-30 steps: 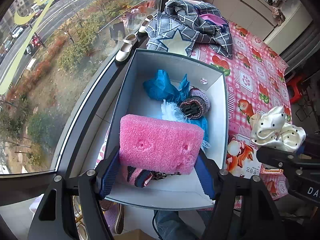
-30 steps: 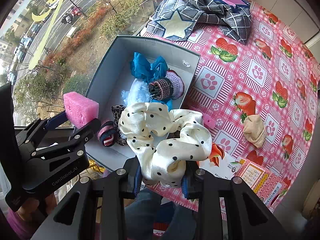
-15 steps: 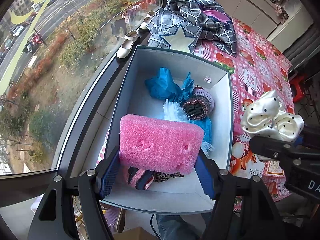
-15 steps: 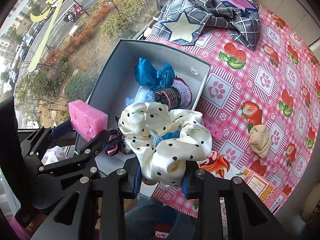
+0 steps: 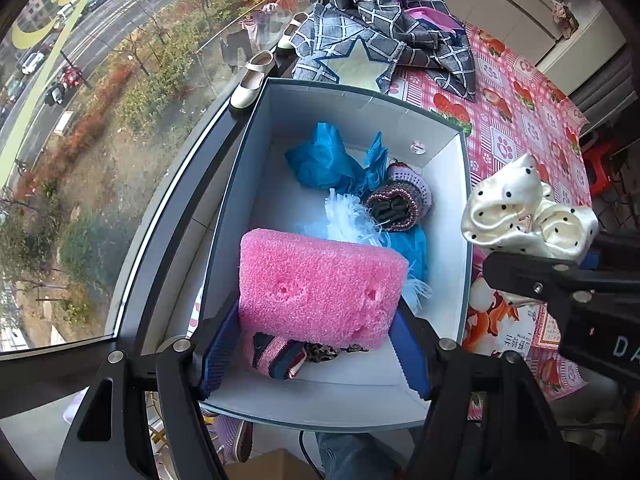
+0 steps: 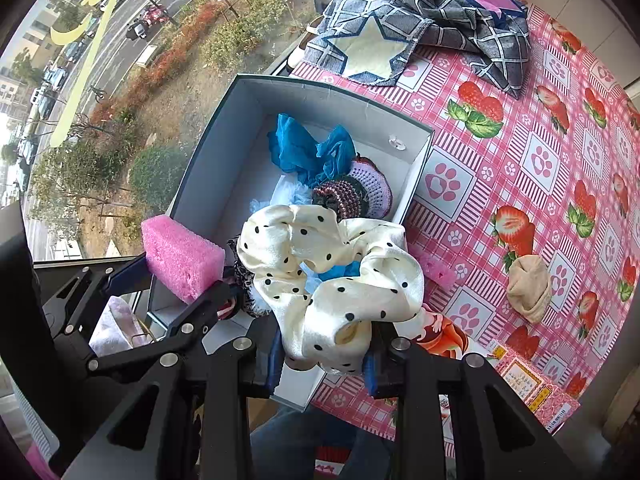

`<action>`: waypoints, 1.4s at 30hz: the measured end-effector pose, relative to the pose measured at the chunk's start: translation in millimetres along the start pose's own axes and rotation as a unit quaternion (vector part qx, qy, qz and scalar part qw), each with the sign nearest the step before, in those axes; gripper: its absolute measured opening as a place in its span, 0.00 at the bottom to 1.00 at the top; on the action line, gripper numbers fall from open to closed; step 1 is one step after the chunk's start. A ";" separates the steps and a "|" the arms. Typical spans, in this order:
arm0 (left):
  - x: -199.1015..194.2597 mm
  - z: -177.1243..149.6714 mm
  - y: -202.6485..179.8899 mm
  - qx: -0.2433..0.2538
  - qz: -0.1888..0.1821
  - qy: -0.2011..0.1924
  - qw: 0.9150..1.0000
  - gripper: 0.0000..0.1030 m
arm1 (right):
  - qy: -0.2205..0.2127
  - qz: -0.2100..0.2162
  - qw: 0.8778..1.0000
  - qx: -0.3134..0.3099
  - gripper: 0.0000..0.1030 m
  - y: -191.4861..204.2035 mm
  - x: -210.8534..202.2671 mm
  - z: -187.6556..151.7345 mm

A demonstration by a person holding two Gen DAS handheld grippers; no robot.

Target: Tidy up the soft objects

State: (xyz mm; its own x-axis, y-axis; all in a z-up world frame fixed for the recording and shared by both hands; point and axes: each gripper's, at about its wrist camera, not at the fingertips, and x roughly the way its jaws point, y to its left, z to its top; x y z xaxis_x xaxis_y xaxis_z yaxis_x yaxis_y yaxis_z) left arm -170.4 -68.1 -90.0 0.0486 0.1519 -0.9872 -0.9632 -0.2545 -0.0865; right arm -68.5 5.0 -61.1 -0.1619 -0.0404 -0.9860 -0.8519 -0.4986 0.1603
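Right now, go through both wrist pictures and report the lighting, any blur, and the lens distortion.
Left wrist view: soft, even daylight from the window, no hard shadows; the pink sponge and box are sharp; strong fisheye bends the window frame, corners black. Right wrist view: same flat daylight, the polka-dot scrunchie is crisp, the tablecloth grid curves toward the edges.

Left claw (image 5: 316,344) and right claw (image 6: 324,356) are both clamped, side by side.

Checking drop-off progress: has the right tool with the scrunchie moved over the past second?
Yes. The right tool carried the polka-dot scrunchie leftward, toward the box opening.
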 end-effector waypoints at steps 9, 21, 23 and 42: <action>4.1 -0.6 -0.7 0.001 -0.002 0.006 1.000 0.71 | 0.002 -0.005 1.000 -0.009 0.31 3.0 3.4 5.6; 6.4 -3.1 0.8 -0.002 -0.006 0.007 1.000 0.72 | 0.009 -0.007 1.000 -0.016 0.31 6.1 8.5 5.1; 5.4 -3.4 1.6 -0.004 -0.011 0.004 1.000 0.73 | 0.009 -0.007 1.000 -0.018 0.32 7.2 8.1 4.5; -11.8 -15.7 4.6 -0.019 -0.020 0.006 1.000 0.80 | -0.010 -0.041 0.999 -0.026 0.99 1.8 -11.0 -17.9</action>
State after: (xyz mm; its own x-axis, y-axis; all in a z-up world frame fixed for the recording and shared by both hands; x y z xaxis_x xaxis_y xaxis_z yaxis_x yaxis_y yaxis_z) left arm -171.3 -86.1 -80.8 0.0903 0.1516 -0.9843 -0.9497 -0.2846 -0.1310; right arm -59.3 -10.9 -50.9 -0.1026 0.0201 -0.9945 -0.8360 -0.5435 0.0752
